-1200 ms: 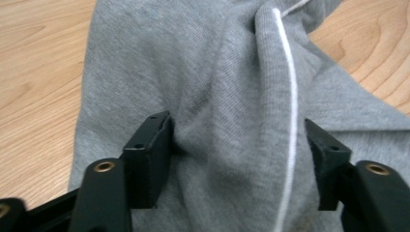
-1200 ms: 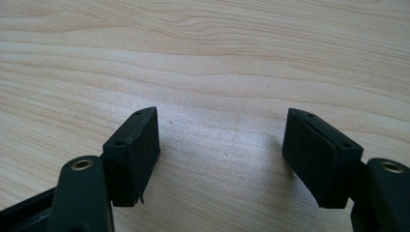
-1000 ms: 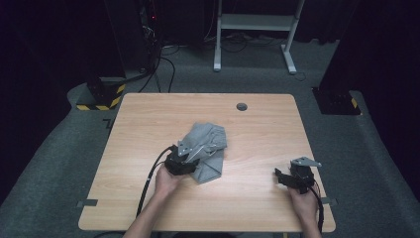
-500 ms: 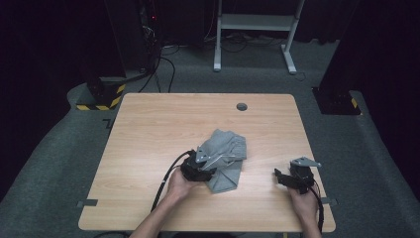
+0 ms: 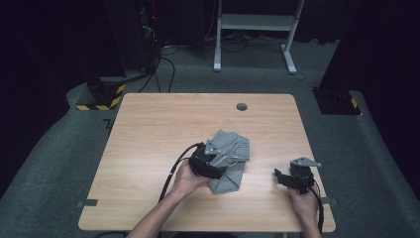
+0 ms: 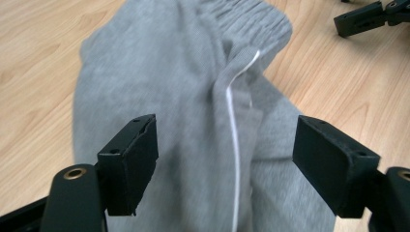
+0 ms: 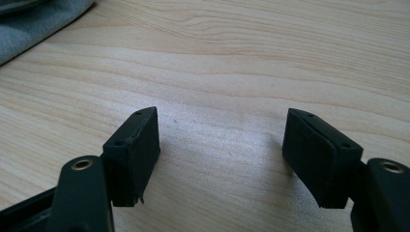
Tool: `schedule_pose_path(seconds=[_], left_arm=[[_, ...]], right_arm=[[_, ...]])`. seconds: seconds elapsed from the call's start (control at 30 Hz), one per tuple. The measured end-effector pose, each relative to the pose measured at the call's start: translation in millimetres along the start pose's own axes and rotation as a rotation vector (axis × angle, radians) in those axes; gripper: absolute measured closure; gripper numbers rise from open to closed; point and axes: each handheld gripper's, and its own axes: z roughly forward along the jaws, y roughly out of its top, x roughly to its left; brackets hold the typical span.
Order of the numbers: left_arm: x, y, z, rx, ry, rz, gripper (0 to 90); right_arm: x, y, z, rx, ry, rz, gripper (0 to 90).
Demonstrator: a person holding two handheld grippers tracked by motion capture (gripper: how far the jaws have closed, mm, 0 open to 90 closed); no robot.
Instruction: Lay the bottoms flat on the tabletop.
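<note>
A: So, left side first. Left gripper [image 5: 214, 159], black two-jaw tool with a grey three-cornered plate on top, held in the person's left hand [image 5: 185, 177] over the near-centre of the pale wood-grain table [image 5: 148, 129]. Black cable [image 5: 173, 171] trails off it toward the near edge.

B: Jaw state?

A: Its jaws have just been opening and now stand wide apart. From the left gripper view, the crumpled grey knit garment with a thin white stripe [image 6: 193, 96] lies below and between the black pads [image 6: 130, 159], but neither pad presses on it. No grip.

B: Garment position?

A: In the high view the garment [image 5: 232, 153] sits bunched on the table just right of the left gripper, partly under it, a little nearer the person than the table's middle. A ribbed band shows at its far end in the left gripper view. The fabric rests flat on the wood; nothing lifts it.

B: Further right?

A: Bare wood, then the right gripper [image 5: 283, 177], same black build with grey plate, held in the right hand [image 5: 303, 201] near the table's near-right corner, well apart from the garment. Right gripper view: jaws open wide, nothing between them but table surface; a corner of the grey fabric shows at the upper left edge.

B: Anything else on the table?

A: Small round dark grommet [image 5: 241, 106] near the far edge, well apart from the garment.
</note>
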Motion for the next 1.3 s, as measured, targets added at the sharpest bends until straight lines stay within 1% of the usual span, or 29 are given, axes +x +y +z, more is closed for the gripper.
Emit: schedule_pose_path(seconds=[0.07, 0.17, 0.23, 0.3, 0.33, 0.37, 0.4, 0.43, 0.53, 0.57, 0.6, 0.63, 0.7, 0.77, 0.8, 0.83, 0.87, 0.93, 1.0, 1.03, 1.07, 1.1, 1.13, 1.2, 1.23, 1.27, 1.3], left_arm=[[-2.4, 6.1, 6.2, -0.002, -0.001, 0.011, 25.1], [-5.3, 16.4, 13.0, -0.024, 0.008, 0.029, 28.2], [-6.2, 22.6, 16.8, -0.043, 0.015, 0.024, 32.7], [-6.3, 25.5, 18.8, -0.049, 0.007, 0.020, 35.7], [-7.4, 30.1, 22.0, -0.057, -0.003, 0.041, 38.0], [-7.4, 30.1, 22.0, -0.057, -0.003, 0.041, 39.9], [-8.6, 31.3, 23.7, -0.058, -0.001, 0.049, 39.9], [-10.2, 32.5, 28.4, -0.035, -0.009, 0.059, 42.6], [-12.3, 32.7, 36.2, -0.001, 0.003, 0.078, 45.1], [-12.9, 32.7, 38.3, 0.008, 0.008, 0.088, 46.3], [-13.3, 32.6, 40.2, 0.018, 0.022, 0.101, 47.8], [-13.7, 32.4, 42.1, 0.024, 0.036, 0.106, 49.8], [-13.6, 32.6, 44.7, 0.039, 0.045, 0.109, 53.9], [-13.8, 33.4, 45.4, 0.058, 0.058, 0.137, 59.9], [-14.1, 33.7, 45.3, 0.064, 0.058, 0.143, 63.2], [-14.1, 33.7, 45.3, 0.064, 0.058, 0.143, 66.4], [-14.4, 34.7, 43.2, 0.062, 0.061, 0.163, 70.7], [-14.6, 36.1, 38.8, 0.047, 0.056, 0.179, 79.6], [-14.1, 37.9, 33.2, 0.023, 0.042, 0.179, 83.1], [-14.1, 37.9, 33.2, 0.023, 0.042, 0.179, 83.9], [-13.1, 38.9, 27.1, -0.007, 0.037, 0.178, 84.4], [-13.1, 38.9, 27.1, -0.007, 0.037, 0.178, 84.8], [-10.0, 39.9, 21.5, -0.031, 0.025, 0.158, 85.1], [-5.0, 40.5, 16.9, -0.049, 0.014, 0.131, 85.4], [-5.0, 40.5, 16.9, -0.049, 0.014, 0.131, 85.5], [1.5, 40.6, 12.6, -0.070, 0.002, 0.094, 85.6], [5.1, 40.5, 10.5, -0.080, -0.004, 0.073, 85.6]], right_arm=[[0.0, 0.0, 0.0, 0.000, 0.000, 0.000, 29.0], [-0.1, 0.0, 0.0, 0.000, 0.000, 0.000, 29.0], [0.0, 0.0, 0.0, 0.000, 0.000, 0.000, 29.0], [0.0, 0.0, 0.0, 0.000, 0.000, 0.000, 29.0], [-0.1, 0.0, 0.0, 0.000, 0.000, -0.001, 29.0], [-0.1, 0.0, 0.0, 0.000, 0.000, -0.001, 29.0], [-0.1, 0.0, 0.0, 0.000, 0.000, 0.000, 28.9], [-0.1, 0.0, 0.0, 0.000, 0.000, -0.001, 28.9], [0.0, 0.0, 0.0, 0.000, 0.000, 0.000, 29.0], [-0.1, 0.0, 0.0, 0.000, 0.000, -0.001, 28.9], [-0.1, 0.0, 0.0, 0.000, 0.001, -0.001, 28.9], [0.1, 0.0, 0.0, 0.000, 0.002, -0.002, 28.9], [0.1, 0.0, -0.1, 0.000, 0.002, -0.003, 28.9], [0.1, 0.0, -0.1, 0.000, 0.002, -0.004, 28.9], [0.2, 0.0, 0.0, 0.000, 0.002, -0.002, 28.9], [0.2, 0.0, 0.0, 0.000, 0.002, -0.002, 28.9], [0.2, 0.0, 0.0, 0.000, 0.002, -0.003, 28.9], [0.2, -0.1, -0.1, 0.000, 0.002, -0.002, 28.9], [0.2, -0.1, -0.1, 0.000, 0.003, -0.002, 28.9], [0.2, -0.1, -0.1, 0.000, 0.003, -0.002, 28.9], [0.3, -0.1, -0.1, 0.000, 0.002, -0.001, 28.9], [0.3, -0.1, -0.1, 0.000, 0.002, -0.001, 28.9], [0.2, -0.1, -0.1, 0.000, 0.002, -0.003, 28.9], [0.3, -0.1, -0.1, 0.000, 0.002, -0.002, 28.9], [0.3, -0.1, -0.1, 0.000, 0.002, -0.002, 28.9], [0.3, -0.1, -0.1, -0.001, 0.002, -0.002, 28.9], [0.3, -0.1, -0.1, 0.000, 0.002, -0.002, 28.9]])
